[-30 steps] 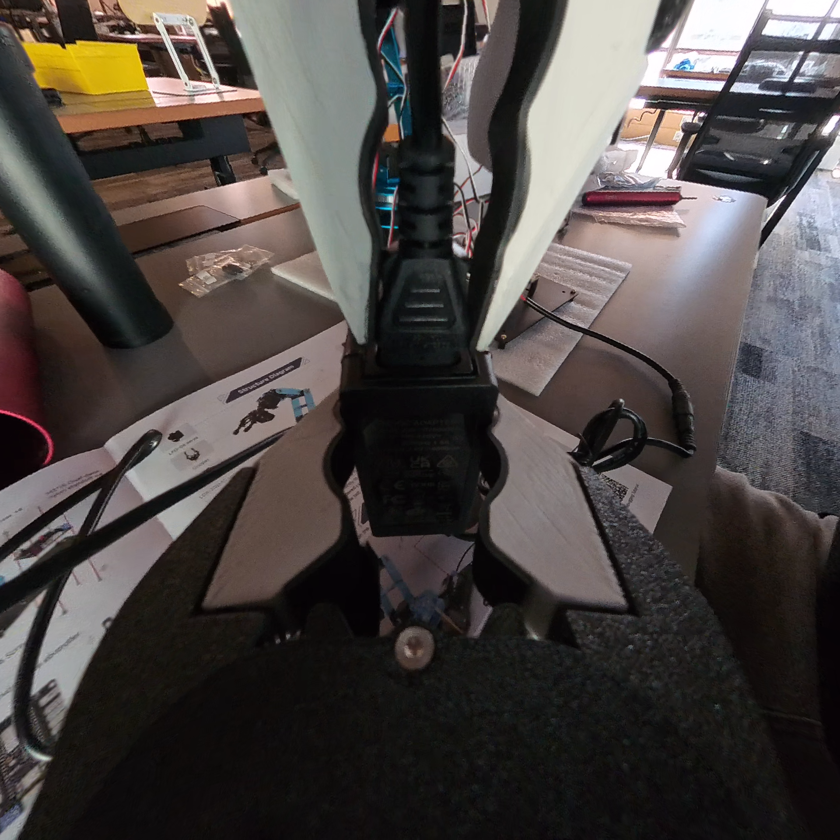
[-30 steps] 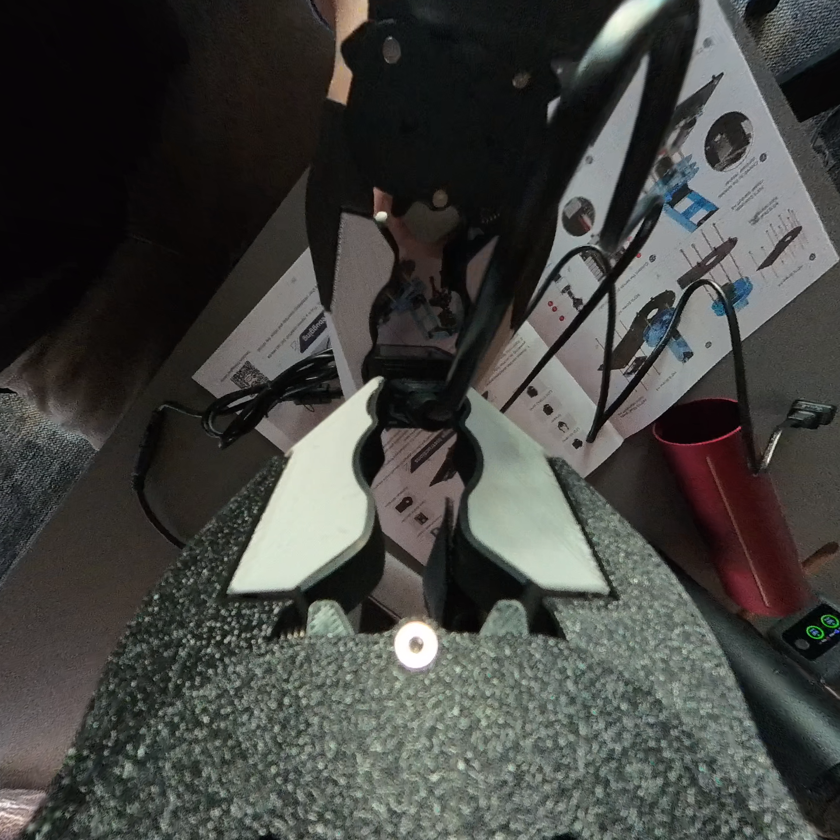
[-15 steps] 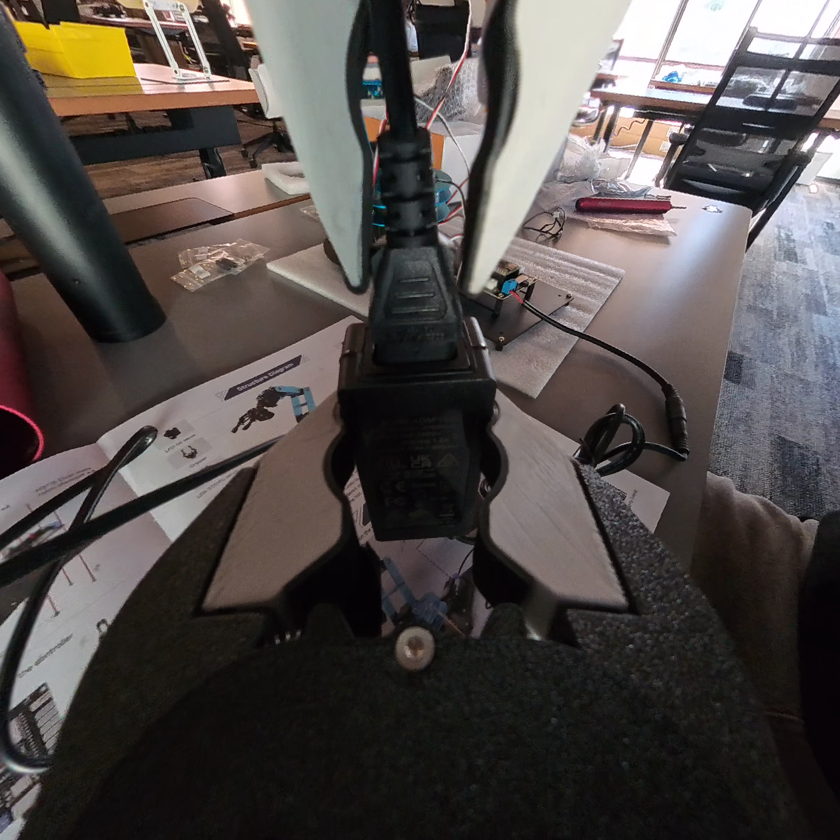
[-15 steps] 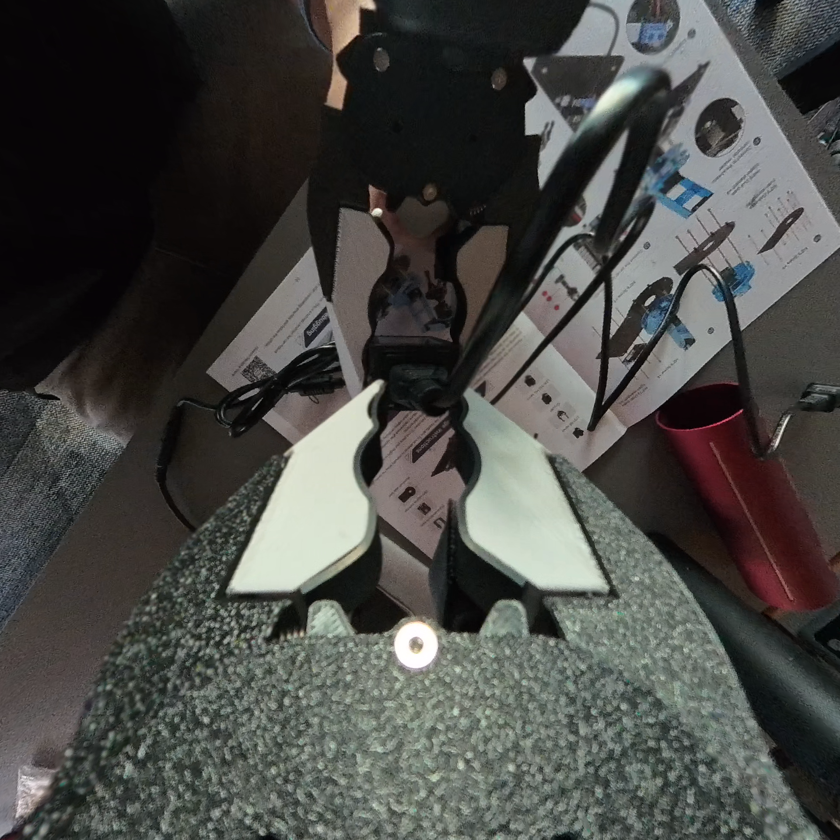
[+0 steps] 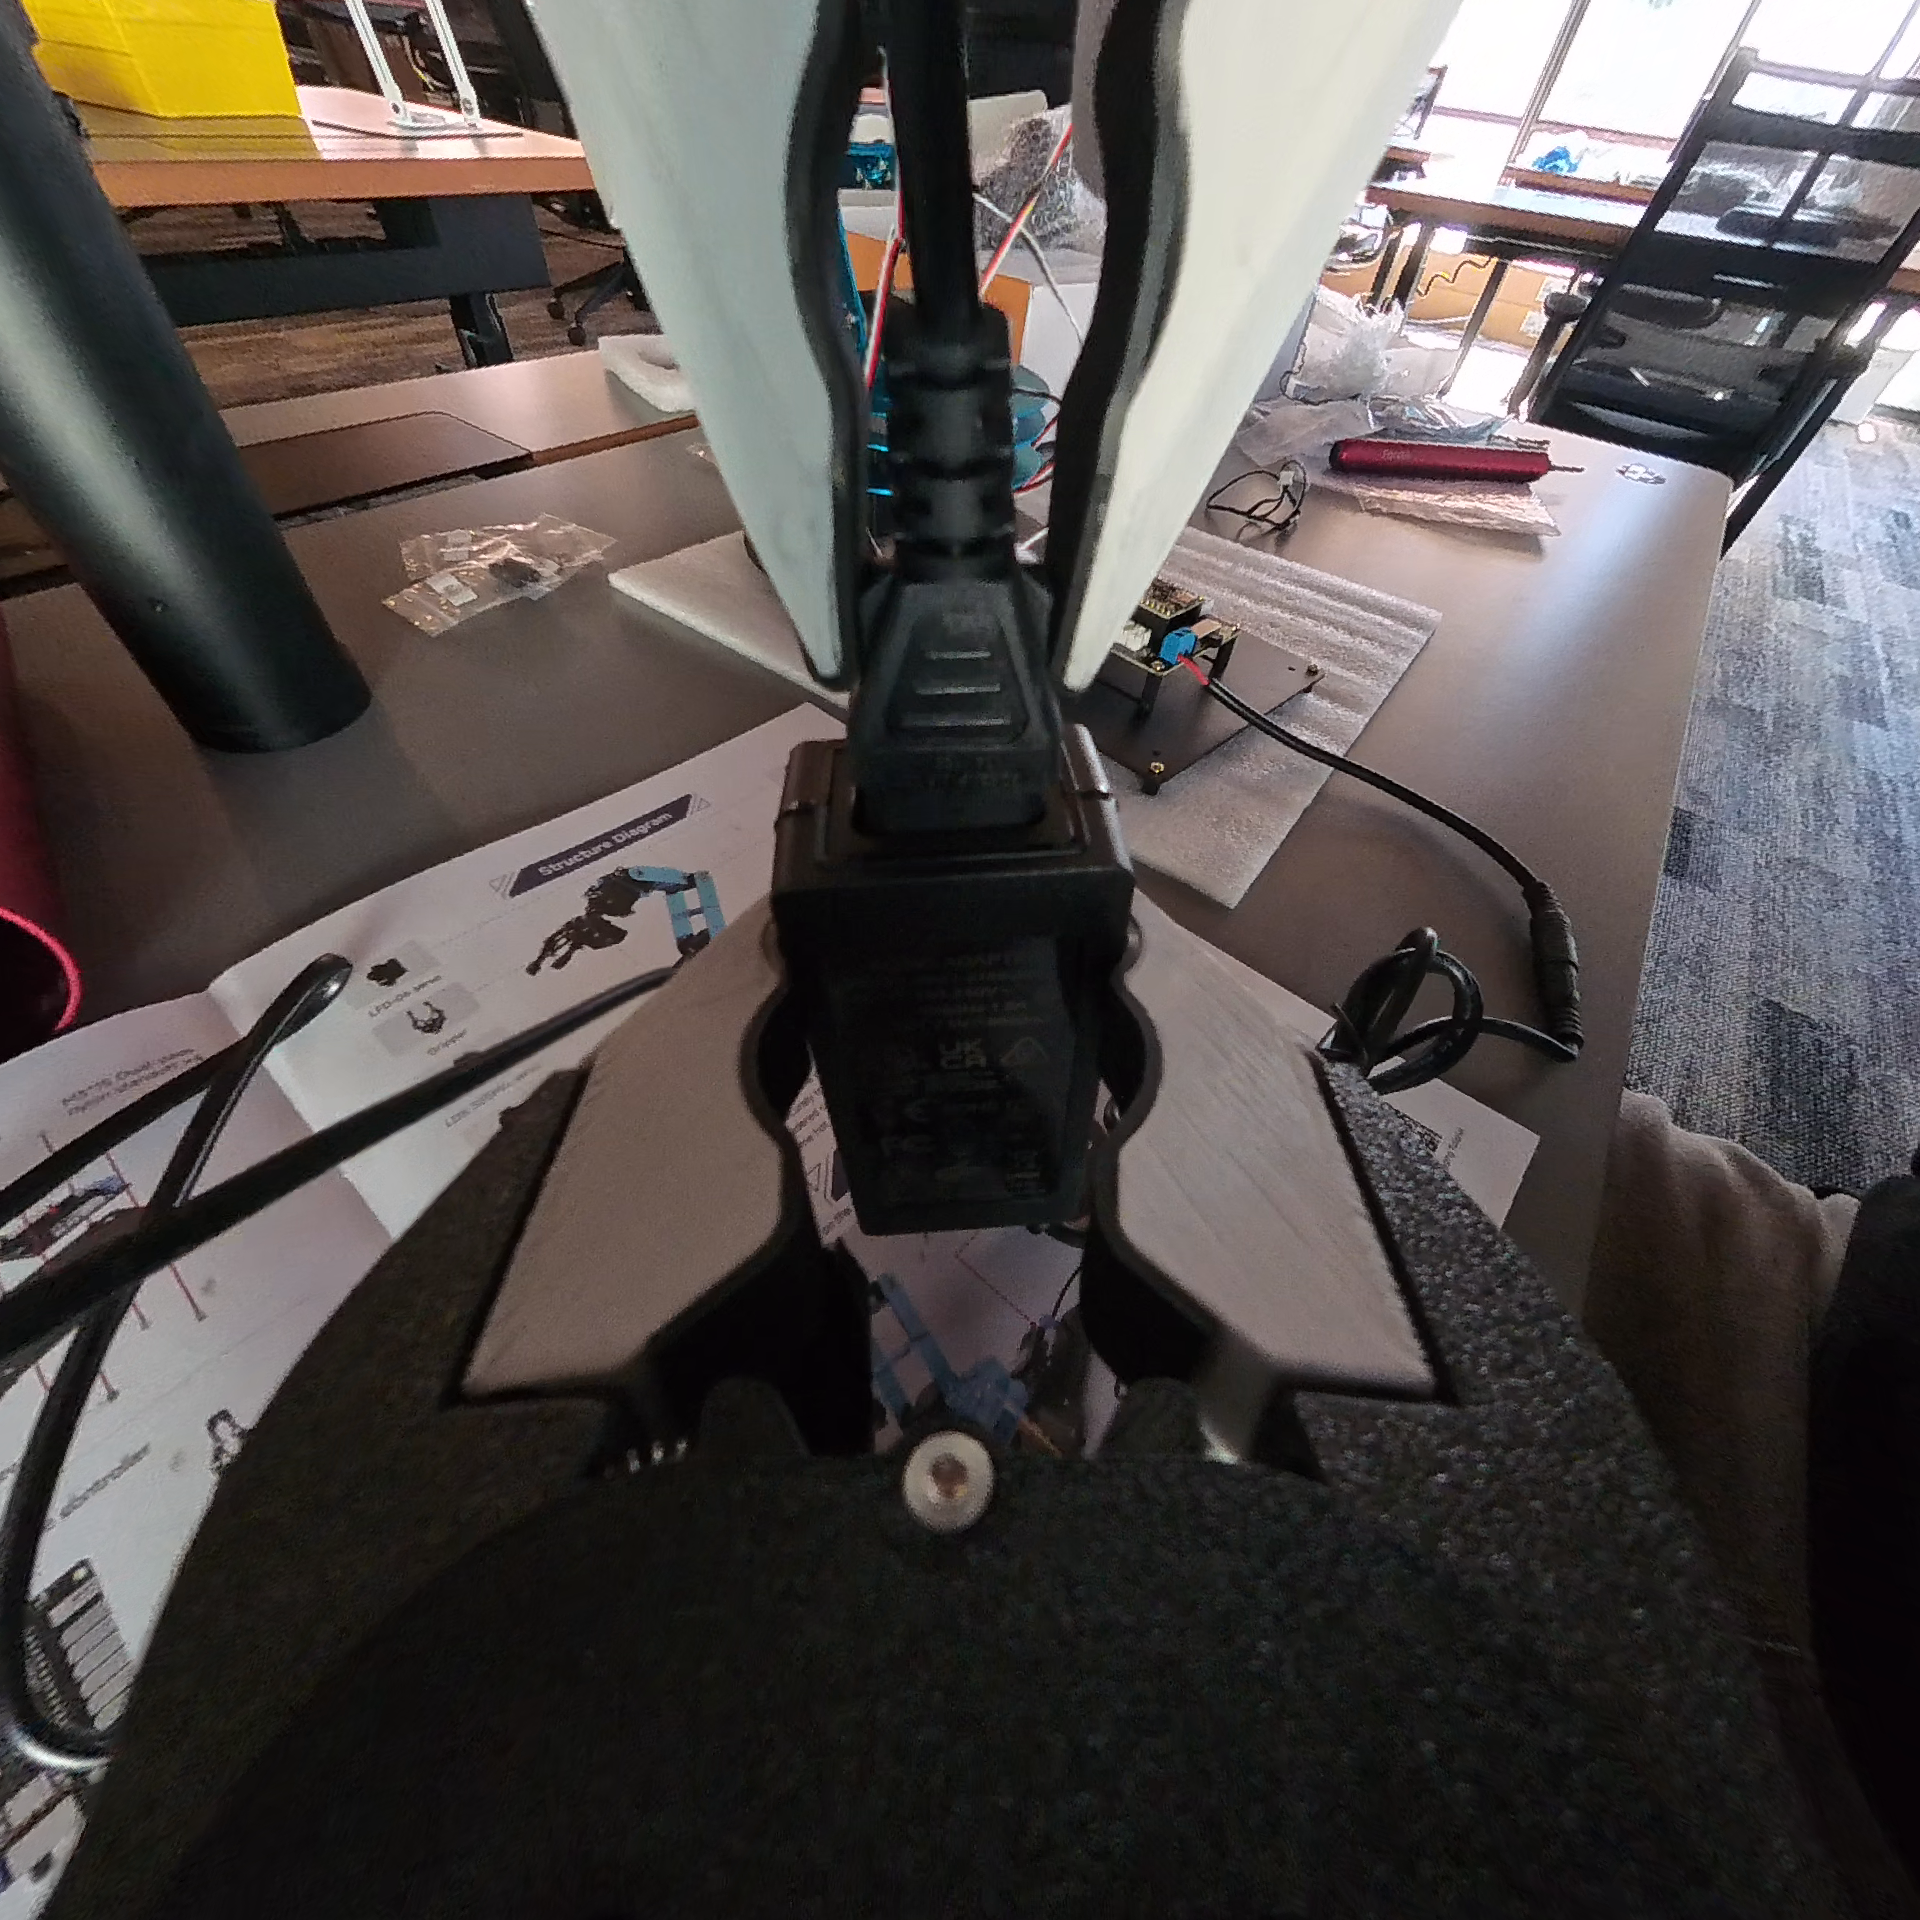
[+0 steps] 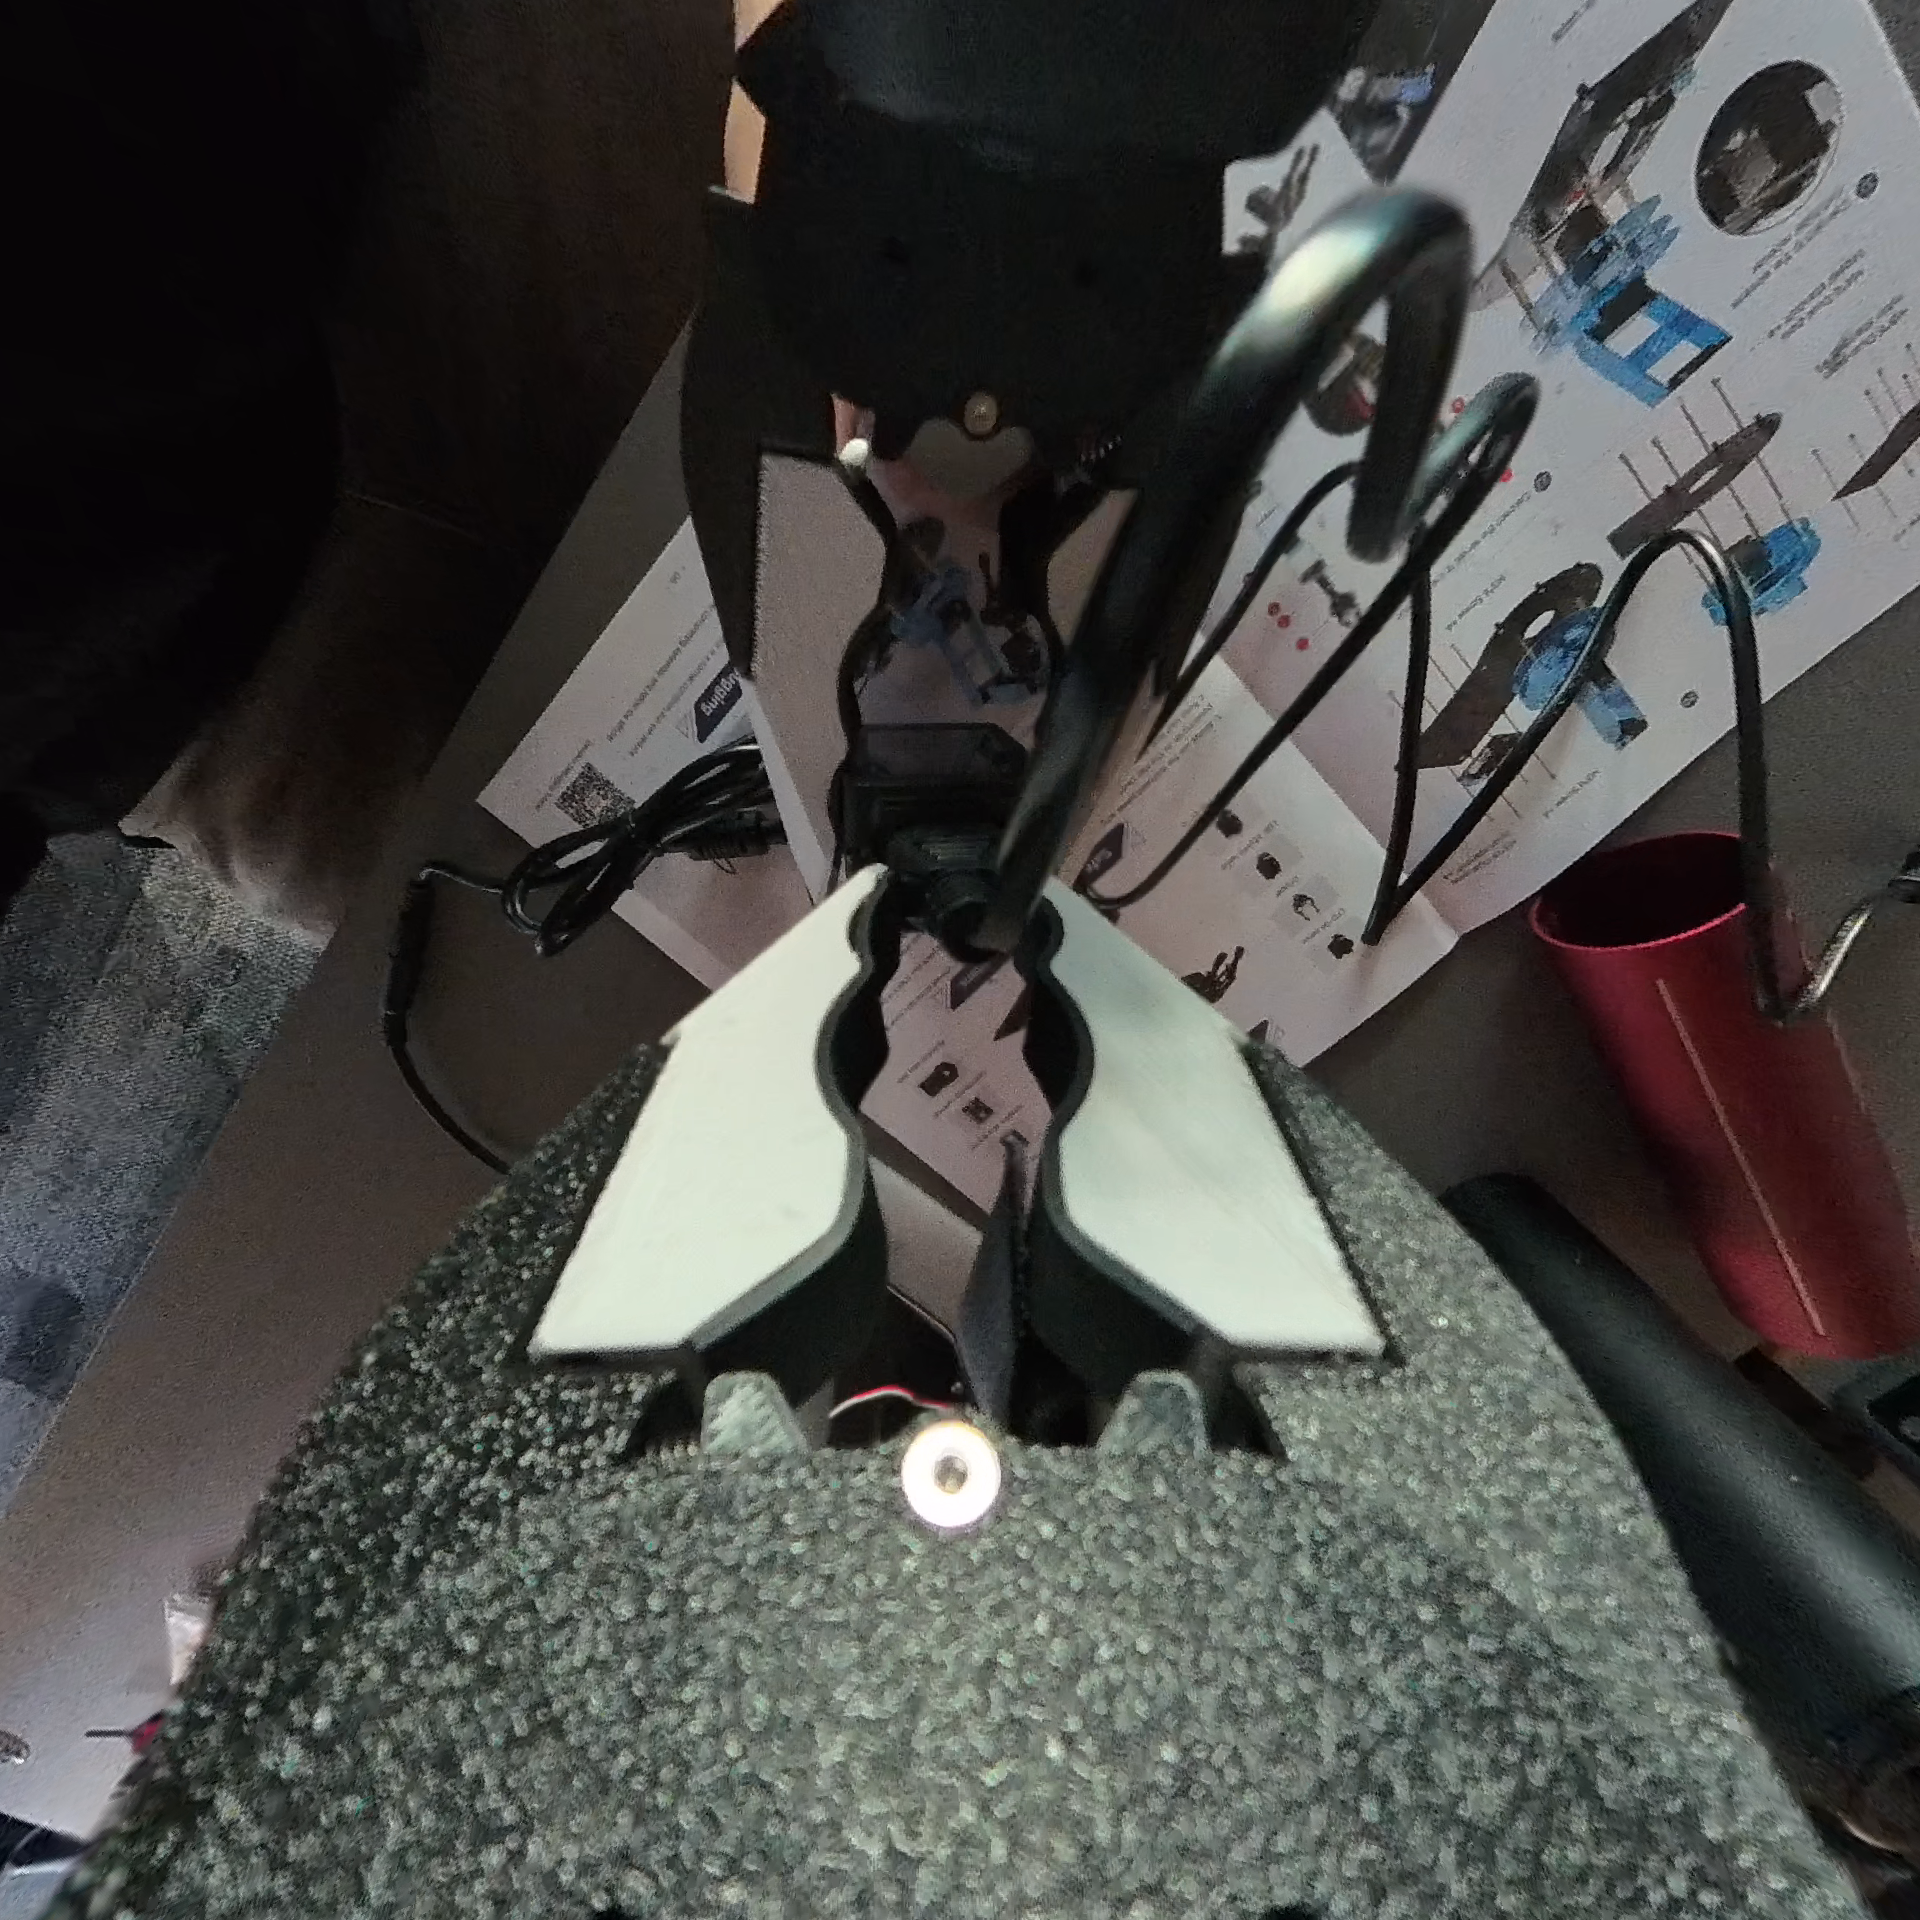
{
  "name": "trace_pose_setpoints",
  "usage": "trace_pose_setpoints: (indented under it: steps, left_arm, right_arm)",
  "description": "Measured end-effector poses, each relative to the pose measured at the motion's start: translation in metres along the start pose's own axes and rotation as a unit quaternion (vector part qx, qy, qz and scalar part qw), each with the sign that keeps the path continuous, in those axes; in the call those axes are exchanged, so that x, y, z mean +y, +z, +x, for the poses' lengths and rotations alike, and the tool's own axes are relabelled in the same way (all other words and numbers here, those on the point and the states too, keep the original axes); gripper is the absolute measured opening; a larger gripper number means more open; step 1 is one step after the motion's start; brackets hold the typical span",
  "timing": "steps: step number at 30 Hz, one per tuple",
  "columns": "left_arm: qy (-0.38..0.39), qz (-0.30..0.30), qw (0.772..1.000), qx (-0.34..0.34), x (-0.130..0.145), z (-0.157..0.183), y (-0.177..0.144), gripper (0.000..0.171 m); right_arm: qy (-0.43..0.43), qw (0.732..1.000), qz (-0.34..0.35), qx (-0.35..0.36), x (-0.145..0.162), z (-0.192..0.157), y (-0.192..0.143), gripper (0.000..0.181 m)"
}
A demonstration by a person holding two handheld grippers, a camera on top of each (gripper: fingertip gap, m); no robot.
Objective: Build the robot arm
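My left gripper is shut on a black power adapter and holds it above the table. A black cord plug sits in the adapter's far end. My right gripper comes in from the far side, its white fingers closed on the rear of the plug. In the right wrist view the right gripper pinches the plug, and the thick black cord loops up and to the right. Beyond it are the adapter and the left gripper.
An instruction sheet lies under both grippers. A coiled thin cable lies at the right, near the table edge. A red cylinder and a dark cylinder stand to the left. A circuit board lies on foam beyond.
The right gripper's fingertips have slid back from the adapter's rim to the rear of the plug. The left gripper still holds the adapter.
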State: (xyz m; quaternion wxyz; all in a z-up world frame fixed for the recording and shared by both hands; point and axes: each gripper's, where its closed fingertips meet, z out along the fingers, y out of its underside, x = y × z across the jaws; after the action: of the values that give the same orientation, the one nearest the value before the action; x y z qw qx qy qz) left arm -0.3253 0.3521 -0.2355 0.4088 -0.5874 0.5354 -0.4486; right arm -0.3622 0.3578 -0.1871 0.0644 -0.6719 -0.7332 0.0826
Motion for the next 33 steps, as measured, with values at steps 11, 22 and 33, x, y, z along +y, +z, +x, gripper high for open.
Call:
trace_pose_setpoints:
  steps: [11, 22, 33]
  left_arm:
    - [-0.011, -0.005, 1.0, 0.01, 0.001, 0.0, 0.002, 0.053]
    - [-0.071, -0.025, 0.997, 0.012, -0.024, -0.008, -0.019, 0.053]
    - [-0.149, -0.402, 0.902, -0.046, 0.047, -0.043, -0.038, 0.054]
  right_arm:
    - [0.016, 1.0, 0.023, -0.012, 0.006, 0.001, 0.002, 0.02]
    - [0.142, 0.962, 0.168, 0.159, 0.022, 0.033, -0.044, 0.049]
    - [0.26, 0.844, 0.313, 0.349, 0.088, -0.131, -0.003, 0.016]
